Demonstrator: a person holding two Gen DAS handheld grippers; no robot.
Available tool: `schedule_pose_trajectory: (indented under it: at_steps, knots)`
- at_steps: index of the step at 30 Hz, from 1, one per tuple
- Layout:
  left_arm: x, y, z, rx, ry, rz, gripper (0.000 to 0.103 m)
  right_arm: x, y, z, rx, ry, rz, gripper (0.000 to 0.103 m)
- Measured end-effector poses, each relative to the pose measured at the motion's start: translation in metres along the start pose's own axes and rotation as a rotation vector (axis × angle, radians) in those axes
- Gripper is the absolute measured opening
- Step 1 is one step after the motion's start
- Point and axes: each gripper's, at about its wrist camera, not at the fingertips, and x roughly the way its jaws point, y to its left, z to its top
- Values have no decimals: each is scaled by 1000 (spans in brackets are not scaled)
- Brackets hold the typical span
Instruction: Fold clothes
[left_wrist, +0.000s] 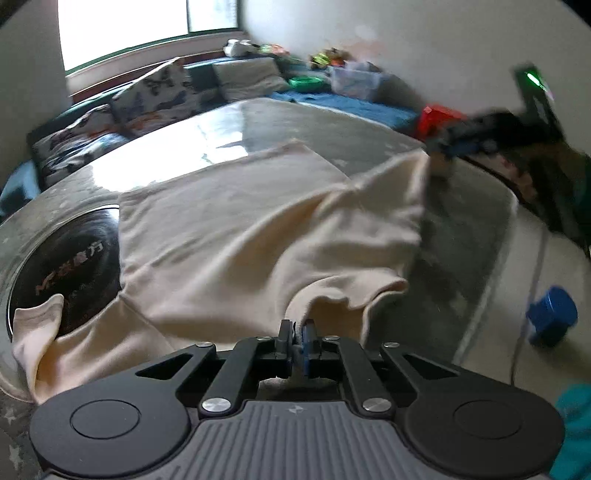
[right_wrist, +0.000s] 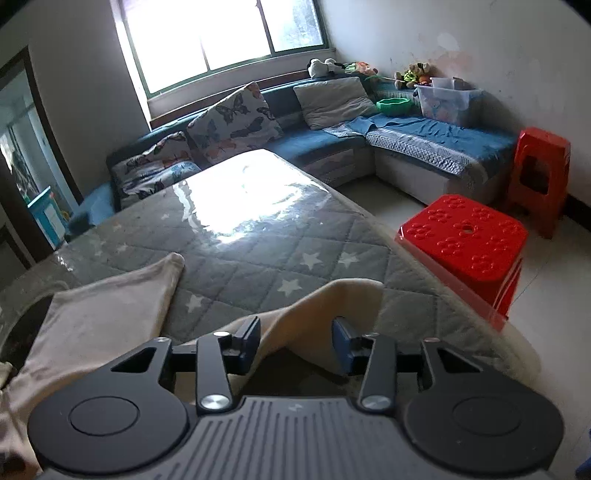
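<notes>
Living-room table (right_wrist: 258, 254) with a grey star-quilted cover carried the cream garment (left_wrist: 229, 229), spread flat with its long axis running from the near edge toward the sofa (right_wrist: 406, 136). Left gripper (left_wrist: 297, 332) was clamped on a near hem fold; right gripper (right_wrist: 295, 341) sat with jaws apart, straddling a raised fold (right_wrist: 325, 302). Fabric looked light, limp and grippy, so I'd pinch hems or corners.

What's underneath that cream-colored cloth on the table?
The cream garment lies on a grey star-quilted table cover under clear plastic. Its left edge overlaps a round black inset. Anything else beneath it is hidden.
</notes>
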Motion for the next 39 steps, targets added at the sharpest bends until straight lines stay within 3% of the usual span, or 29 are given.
schedule_pose_trajectory:
  at_steps: [4,7,9,11,16,19,21,23,27,30,37,39]
  knots:
    - [-5,-5,-12,33,21,-41,6,10,0,2,13,19,-3,41]
    - [-11,-6,-9,54,3,-55,8,21,1,5,4,39,-14,20]
    - [-15,-4,-1,54,-26,-57,9,15,8,7,-39,3,-17,7]
    - [-19,-2,7,46,-61,-71,9,9,14,9,-81,-33,-19,5]
    - [-2,-9,20,38,-94,-110,10,-9,28,14,-162,-126,-13,4]
    - [9,-5,25,25,-84,-109,10,-6,23,11,-151,-88,-87,6]
    - [15,0,28,12,-74,-104,10,-3,17,9,-143,-58,-129,16]
    - [21,5,32,0,-63,-100,10,-1,10,7,-138,-30,-164,16]
    - [32,14,38,-24,-42,-90,12,-6,20,12,-172,-41,-132,20]
    - [37,36,49,-87,-46,-19,12,-1,38,20,-200,-25,-40,20]
    - [65,117,80,-258,-25,253,12,41,92,32,-267,78,169,20]
    - [73,135,85,-280,-16,288,19,55,105,34,-278,109,193,20]
